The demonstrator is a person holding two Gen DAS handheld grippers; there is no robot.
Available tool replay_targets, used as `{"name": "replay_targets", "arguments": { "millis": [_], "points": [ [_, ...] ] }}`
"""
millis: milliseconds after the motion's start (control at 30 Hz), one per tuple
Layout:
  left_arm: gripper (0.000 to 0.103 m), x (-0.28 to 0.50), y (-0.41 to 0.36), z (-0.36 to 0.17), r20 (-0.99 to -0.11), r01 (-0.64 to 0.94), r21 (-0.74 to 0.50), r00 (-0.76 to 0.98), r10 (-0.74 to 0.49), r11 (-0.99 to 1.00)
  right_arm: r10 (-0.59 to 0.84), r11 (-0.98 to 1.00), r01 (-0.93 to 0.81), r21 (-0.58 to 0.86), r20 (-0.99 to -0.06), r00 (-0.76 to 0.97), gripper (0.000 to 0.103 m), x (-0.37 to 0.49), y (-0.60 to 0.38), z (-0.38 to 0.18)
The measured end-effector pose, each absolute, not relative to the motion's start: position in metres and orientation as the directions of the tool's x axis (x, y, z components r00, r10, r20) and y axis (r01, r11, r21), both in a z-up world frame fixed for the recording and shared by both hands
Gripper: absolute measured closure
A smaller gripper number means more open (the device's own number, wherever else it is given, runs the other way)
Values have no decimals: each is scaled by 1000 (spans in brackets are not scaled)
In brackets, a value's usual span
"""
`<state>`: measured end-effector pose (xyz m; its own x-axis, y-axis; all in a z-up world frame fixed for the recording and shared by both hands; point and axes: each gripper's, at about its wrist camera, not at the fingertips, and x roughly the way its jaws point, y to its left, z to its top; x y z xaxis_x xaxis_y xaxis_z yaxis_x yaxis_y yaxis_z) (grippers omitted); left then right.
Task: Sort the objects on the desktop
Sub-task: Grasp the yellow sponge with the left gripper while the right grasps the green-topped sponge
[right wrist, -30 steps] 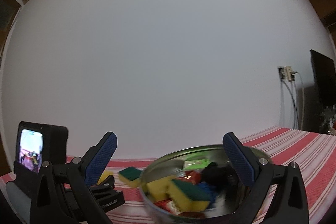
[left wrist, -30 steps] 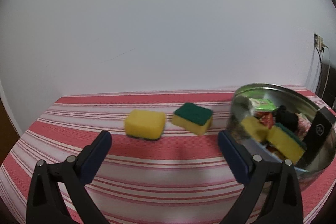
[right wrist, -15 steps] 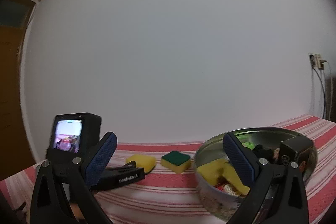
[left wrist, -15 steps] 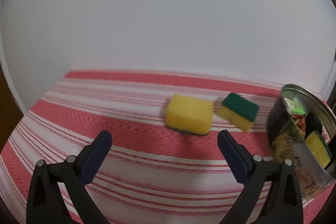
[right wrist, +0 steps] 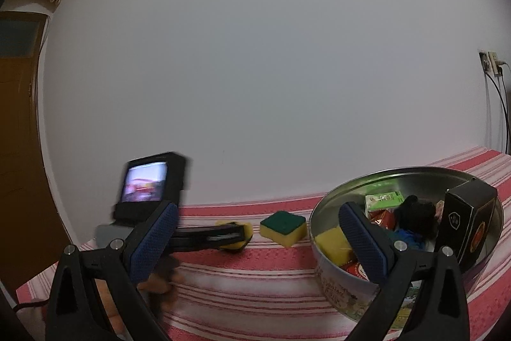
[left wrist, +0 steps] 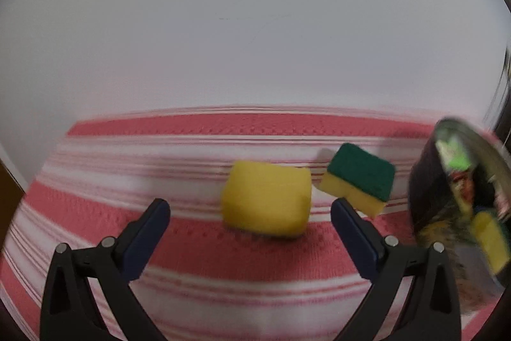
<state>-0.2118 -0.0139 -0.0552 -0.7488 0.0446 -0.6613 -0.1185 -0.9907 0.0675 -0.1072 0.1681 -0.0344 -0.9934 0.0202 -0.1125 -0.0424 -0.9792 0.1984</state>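
A yellow sponge point(left wrist: 266, 202) lies on the red-and-white striped cloth point(left wrist: 191, 251). It sits just beyond my open left gripper point(left wrist: 249, 206), in line with the gap between the fingers. To its right rests a green-topped sponge point(left wrist: 359, 181), with the round metal tin point(left wrist: 466, 277) past that. In the right wrist view my open right gripper point(right wrist: 258, 210) hovers empty in front of the tin point(right wrist: 335, 283). The tin holds a yellow sponge point(right wrist: 333, 248), a black box point(right wrist: 469, 222), a green carton point(right wrist: 383, 200) and red packets. The left gripper's finger point(right wrist: 207, 237) reaches the yellow sponge point(right wrist: 244, 232), left of the green-topped sponge point(right wrist: 282, 227).
A plain white wall stands right behind the table. A brown door point(right wrist: 19, 149) is at far left, and a wall socket with cables point(right wrist: 491, 66) at far right. A hand point(right wrist: 159, 280) holds the left gripper low on the left.
My left gripper has swung left and closed in on the yellow sponge, so the tin slid to the view's right edge. The right gripper's view has tilted down and left, showing more table.
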Motion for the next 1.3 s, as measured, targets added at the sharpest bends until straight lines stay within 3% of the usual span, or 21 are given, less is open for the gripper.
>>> {"name": "replay_targets", "arguments": {
  "millis": [67, 100, 267, 333, 467, 600, 733, 933, 1100, 1233, 1300],
  "points": [
    [3, -224, -5, -64, -677, -107, 117, -736, 0, -987, 17, -980, -39, 196, -111, -994, 1, -107, 167, -35],
    [10, -232, -4, -69, -707, -108, 118, -707, -8, -987, 15, -980, -38, 196, -114, -993, 1, -108, 167, -35],
    [20, -251, -29, -78, -766, -95, -68, -633, 113, -993, 12, -978, -41, 206, -140, -990, 1, -108, 168, -33],
    [33, -253, -31, -80, -768, -116, -124, -618, 169, -985, 9, -977, -41, 207, -154, -988, 1, -111, 168, -34],
    [34, -252, -36, -80, -761, -124, -162, -616, 204, -979, -5, -974, -34, 225, -171, -985, 1, -117, 172, -37],
    [34, -243, -51, -73, -741, -60, -119, -659, 129, -991, -34, -967, -20, 255, -205, -978, 1, -127, 179, -41],
    [34, -229, -73, -54, -699, 9, -91, -713, 57, -996, -36, -989, 3, 148, -220, -975, 1, -144, 171, -29],
    [34, -241, -99, -43, -669, 83, -74, -743, -12, -994, -99, -961, 196, -193, -422, -901, 1, -227, 138, -4],
    [34, -241, -111, -42, -678, 105, -111, -735, -2, -988, -93, -923, 324, -208, -696, -712, 1, -313, 135, -20],
    [34, -240, -101, -42, -685, 115, -133, -728, 7, -984, -19, -910, 343, -233, -802, -598, 1, -357, 137, -42],
    [34, -246, -103, -43, -687, 117, -141, -726, 12, -983, 20, -910, 341, -237, -846, -533, 6, -377, 140, -56]
  ]
}}
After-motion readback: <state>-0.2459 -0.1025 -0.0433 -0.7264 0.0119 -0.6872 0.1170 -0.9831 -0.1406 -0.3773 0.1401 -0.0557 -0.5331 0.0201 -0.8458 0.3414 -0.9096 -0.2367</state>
